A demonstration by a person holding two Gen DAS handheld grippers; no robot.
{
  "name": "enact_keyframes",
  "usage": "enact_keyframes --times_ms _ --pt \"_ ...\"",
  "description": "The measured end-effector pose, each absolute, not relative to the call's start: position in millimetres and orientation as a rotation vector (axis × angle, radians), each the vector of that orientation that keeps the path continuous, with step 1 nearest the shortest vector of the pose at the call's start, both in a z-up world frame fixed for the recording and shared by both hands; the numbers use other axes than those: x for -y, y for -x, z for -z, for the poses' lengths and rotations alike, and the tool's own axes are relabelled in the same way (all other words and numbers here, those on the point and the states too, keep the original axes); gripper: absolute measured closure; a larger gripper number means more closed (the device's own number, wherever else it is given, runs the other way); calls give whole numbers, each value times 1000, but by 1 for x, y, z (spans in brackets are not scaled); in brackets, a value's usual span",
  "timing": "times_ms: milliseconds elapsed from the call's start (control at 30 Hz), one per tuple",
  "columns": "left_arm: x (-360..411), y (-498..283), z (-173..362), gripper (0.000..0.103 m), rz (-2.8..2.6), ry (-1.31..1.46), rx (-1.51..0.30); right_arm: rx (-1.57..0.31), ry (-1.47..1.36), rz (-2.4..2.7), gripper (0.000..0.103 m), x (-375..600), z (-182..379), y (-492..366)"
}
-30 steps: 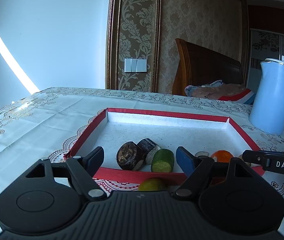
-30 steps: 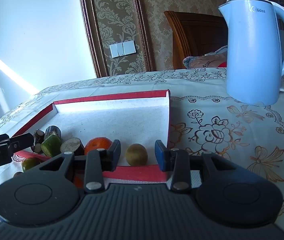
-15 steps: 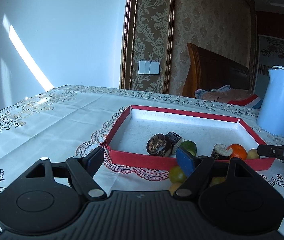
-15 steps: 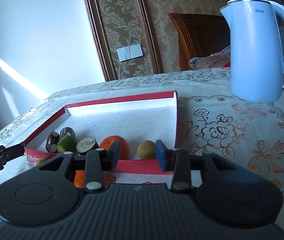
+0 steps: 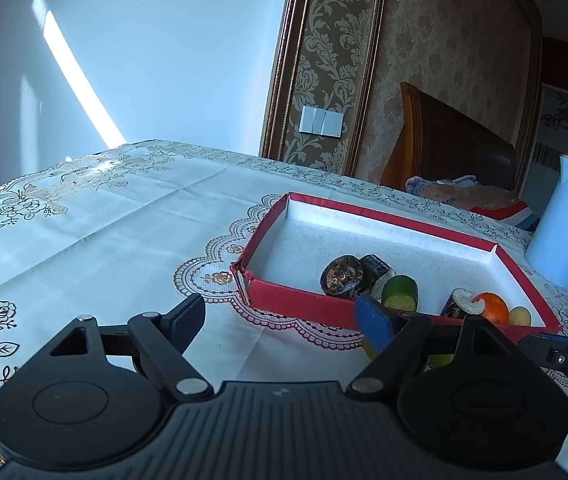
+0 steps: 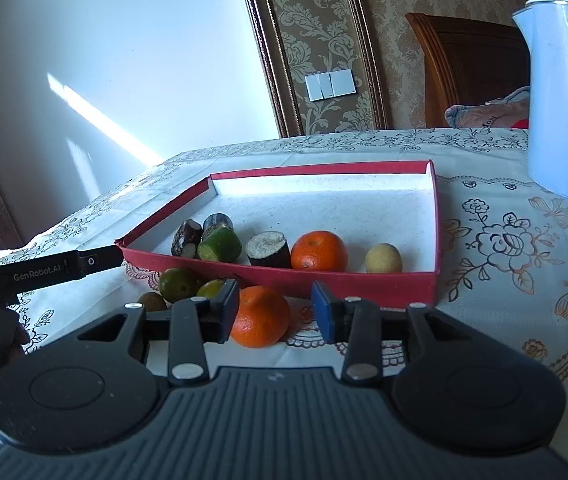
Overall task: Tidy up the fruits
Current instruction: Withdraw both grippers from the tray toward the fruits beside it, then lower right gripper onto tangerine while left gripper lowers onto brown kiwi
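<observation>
Starting at the left, the left gripper [image 5: 284, 320] is held low over the embroidered tablecloth [image 5: 124, 216], jaws spread wide with nothing caught between them; only bare cloth is seen in the gap. Its blue-padded right finger [image 5: 373, 326] is lined up against the near wall of the red tray [image 5: 284, 300], and a bit of yellow-green fruit is half hidden behind that finger, so which one it is can't be told.

From the right wrist view, loose fruit is seen on the cloth just outside the tray's near wall: a small brown fruit [image 6: 152, 302], then a green fruit [image 6: 178, 284], and a yellow-green one [image 6: 211, 289] tucked beside it.

Inside the tray, a dark cut chunk [image 6: 186, 238] and a second dark piece [image 6: 218, 222] are bunched up touching a green cut piece [image 6: 220, 245]. Next along, a dark stub with a pale cut face [image 6: 270, 249] is sat right beside an orange [image 6: 319, 251], and a small yellow fruit [image 6: 383, 258] is parked near the tray's right wall.

The right gripper [image 6: 276, 314] is also spread open, and a second orange [image 6: 260, 316] is framed between its fingers on the cloth, just in front of the tray; the left finger looks to be touching it, the right one is clear.

Far right, a light blue kettle [image 6: 563, 100] is stood on the cloth, well apart from the tray.
</observation>
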State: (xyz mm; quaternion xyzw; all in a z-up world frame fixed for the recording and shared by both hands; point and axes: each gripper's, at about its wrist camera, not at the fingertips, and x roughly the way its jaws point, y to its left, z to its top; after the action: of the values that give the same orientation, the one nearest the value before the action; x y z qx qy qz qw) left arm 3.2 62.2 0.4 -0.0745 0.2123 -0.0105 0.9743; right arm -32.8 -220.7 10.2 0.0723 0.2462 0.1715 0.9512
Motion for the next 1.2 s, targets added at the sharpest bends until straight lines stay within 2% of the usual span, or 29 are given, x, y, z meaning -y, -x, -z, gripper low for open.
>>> enact_keyframes --times_ms 33,100,867,933,1000,1200 --pt "-62 -3 0 21 20 149 -430 -501 -139 -350 58 219 -10 33" --pt "-61 -4 0 21 22 146 -431 -505 -133 -353 55 218 -10 33" --pt "-62 -11 3 21 25 151 -458 -622 95 -334 55 176 -1 11" --pt "-62 -11 3 21 27 152 -457 -622 89 -324 57 178 0 12" --pt "-62 -11 3 21 29 154 -458 -613 76 -327 64 180 -1 13" --pt "-63 -8 3 21 56 162 -465 -612 41 -310 63 188 -3 16"
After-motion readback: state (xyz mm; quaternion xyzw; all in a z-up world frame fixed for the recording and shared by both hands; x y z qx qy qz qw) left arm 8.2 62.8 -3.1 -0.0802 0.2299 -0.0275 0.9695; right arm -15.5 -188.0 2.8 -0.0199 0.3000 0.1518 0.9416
